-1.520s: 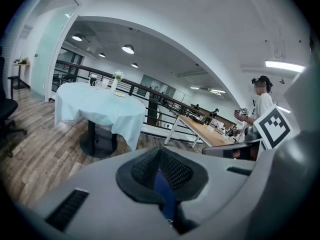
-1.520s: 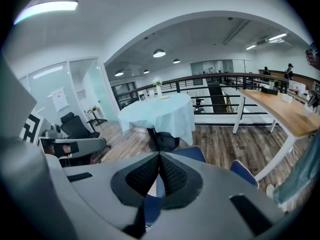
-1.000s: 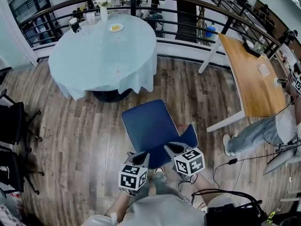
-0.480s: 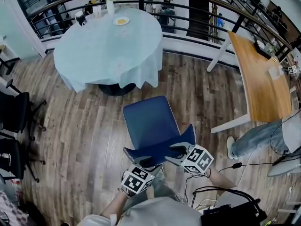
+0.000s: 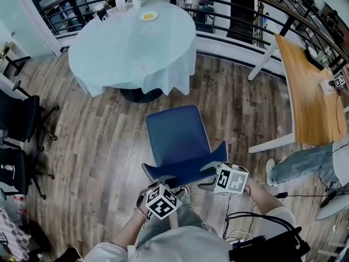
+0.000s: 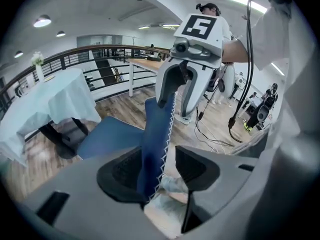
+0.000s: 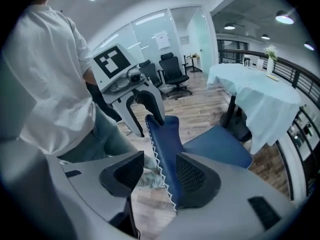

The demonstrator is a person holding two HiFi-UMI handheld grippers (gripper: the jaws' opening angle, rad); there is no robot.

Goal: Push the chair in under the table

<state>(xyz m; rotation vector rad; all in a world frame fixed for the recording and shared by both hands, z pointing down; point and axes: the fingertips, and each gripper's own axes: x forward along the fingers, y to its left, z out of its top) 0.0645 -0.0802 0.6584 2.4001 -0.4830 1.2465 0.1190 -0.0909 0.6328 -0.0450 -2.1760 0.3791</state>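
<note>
A blue chair (image 5: 177, 135) stands on the wood floor, its seat facing the round table (image 5: 136, 42) under a pale cloth. Its backrest (image 5: 185, 173) is nearest me. My left gripper (image 5: 163, 180) straddles the backrest's top edge near its left end. In the left gripper view the backrest (image 6: 155, 134) lies against one pad of this gripper (image 6: 160, 171), with a gap to the other. My right gripper (image 5: 210, 171) straddles the right end. There the backrest (image 7: 167, 144) rests beside one pad of that gripper (image 7: 160, 174). Both sets of jaws are opening.
A wooden desk (image 5: 308, 97) stands at the right, with a person's legs (image 5: 297, 160) beside it and cables (image 5: 283, 195) on the floor. Black office chairs (image 5: 19, 124) line the left. A dark railing (image 5: 229, 7) curves behind the table, which holds a vase and a plate.
Both grippers have come down over the backrest's top edge and rolled. Their jaws, shut before, now stand wide around it. The chair has not visibly moved relative to the table.
</note>
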